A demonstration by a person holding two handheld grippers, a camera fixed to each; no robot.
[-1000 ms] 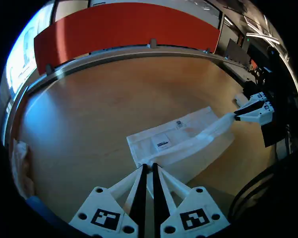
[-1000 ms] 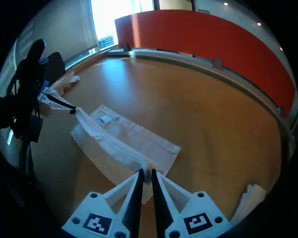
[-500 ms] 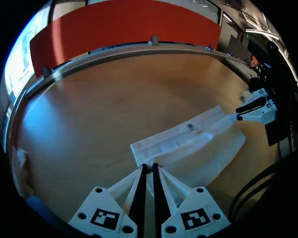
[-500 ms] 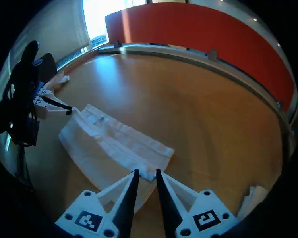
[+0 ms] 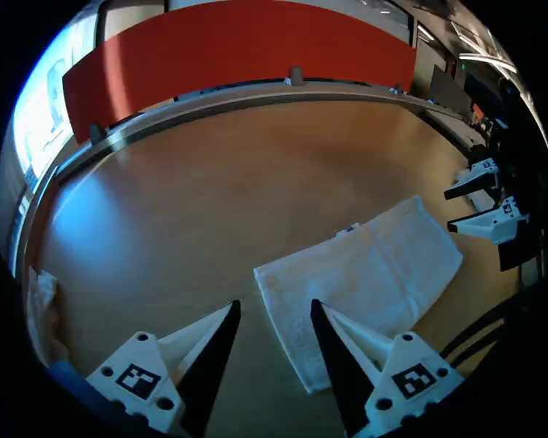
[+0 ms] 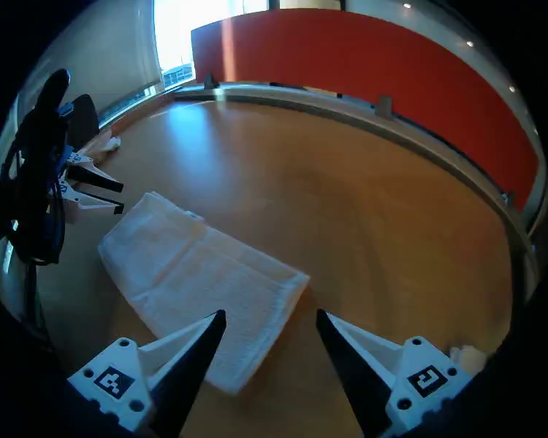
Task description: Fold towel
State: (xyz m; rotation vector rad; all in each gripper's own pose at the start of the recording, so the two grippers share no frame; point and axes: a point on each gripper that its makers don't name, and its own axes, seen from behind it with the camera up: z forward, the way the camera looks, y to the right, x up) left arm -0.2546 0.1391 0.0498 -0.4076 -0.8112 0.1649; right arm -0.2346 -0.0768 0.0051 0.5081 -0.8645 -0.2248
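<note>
A white towel (image 5: 362, 274) lies flat on the wooden table (image 5: 201, 197), folded into a long rectangle. My left gripper (image 5: 274, 306) is open just above the towel's near short end, touching nothing. In the left gripper view the right gripper (image 5: 449, 212) stands open at the towel's far end. In the right gripper view the towel (image 6: 201, 274) stretches away to the left, and my right gripper (image 6: 270, 317) is open over its near corner. The left gripper (image 6: 120, 200) shows open at the far end, held by a person in dark clothes.
A red partition (image 5: 237, 51) and a metal rail run along the table's far edge. Other white cloths lie at the table's sides (image 5: 40, 314) (image 6: 467, 358) (image 6: 109, 146). A dark chair (image 6: 91, 120) stands beyond the table's left corner.
Both grippers held the towel's lifted edge a second ago. They have laid it over, let go and opened, and the towel now rests flat, folded in half.
</note>
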